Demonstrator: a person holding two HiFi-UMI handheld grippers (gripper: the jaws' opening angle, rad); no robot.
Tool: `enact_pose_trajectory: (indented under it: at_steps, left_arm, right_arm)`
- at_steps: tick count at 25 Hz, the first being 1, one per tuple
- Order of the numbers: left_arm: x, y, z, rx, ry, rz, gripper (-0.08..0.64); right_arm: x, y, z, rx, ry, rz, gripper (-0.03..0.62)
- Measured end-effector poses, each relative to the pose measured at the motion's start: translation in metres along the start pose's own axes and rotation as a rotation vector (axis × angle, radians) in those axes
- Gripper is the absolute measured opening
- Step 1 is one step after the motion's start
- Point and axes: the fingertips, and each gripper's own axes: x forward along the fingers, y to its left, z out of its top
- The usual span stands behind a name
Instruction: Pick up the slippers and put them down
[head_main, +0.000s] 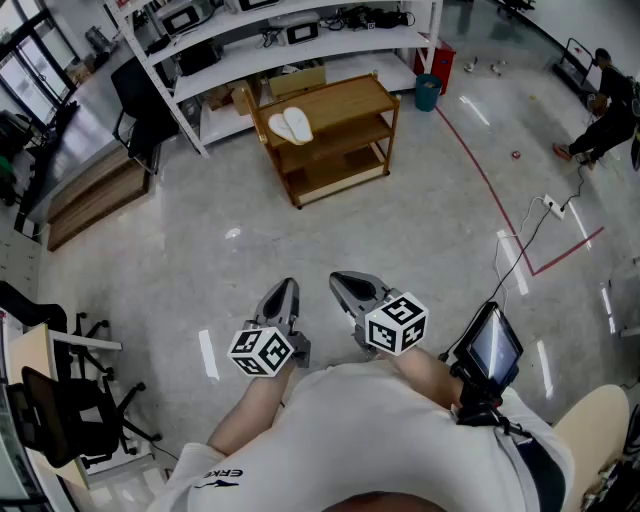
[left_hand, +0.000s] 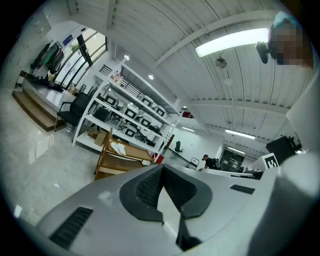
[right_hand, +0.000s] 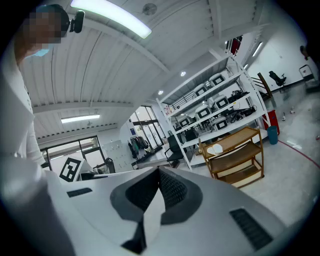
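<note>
Head view, looking steeply down at a pale floor. Two white slippers (head_main: 291, 126) lie side by side on the top shelf of a wooden rack (head_main: 345, 100) in the upper centre of the frame. Their long axes run roughly up and down the picture, tilted a little to the left at the top.

At the lower centre, the left gripper (head_main: 286, 288) and the right gripper (head_main: 346, 281) are held out side by side, both pointing up the frame toward the rack. Each has its jaws closed tip to tip, with nothing between them.

The slippers are well apart from both grippers, with a wide stretch of bare floor between. They sit almost straight up the frame from the left gripper. The right gripper stands a little to the right of that line, so the left looks slightly better aligned, though neither is in reach.

In the left gripper view the slippers show small at centre left, above the closed jaw tips. In the right gripper view they show small at centre right.

The approach probably has to cross that floor, and the jaws must open first.
</note>
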Motion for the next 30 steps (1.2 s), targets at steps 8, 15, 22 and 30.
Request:
enact_pose_trajectory:
  at_steps: [8,15,22,30]
  left_arm:
    - [-0.002,0.002,0.0,0.006,0.006,-0.001,0.005]
    - [0.001,0.0,-0.005,0.002,0.009,0.005,0.005]
    - [0.009,-0.01,-0.007,-0.005,0.005,0.004,0.005]
    - [0.029,-0.021,-0.014,-0.005,0.0,0.028,0.004]
  right_arm:
    - [0.001,0.002,-0.001,-0.002,-0.001,-0.001,0.005]
    - [-0.006,-0.002,0.003,0.027,-0.033,0.009,0.006]
    - [-0.015,-0.011,0.009,0.043,-0.048,0.017,0.006]
    - [-0.024,-0.034,0.014,0.048,-0.049,0.042,0.006]
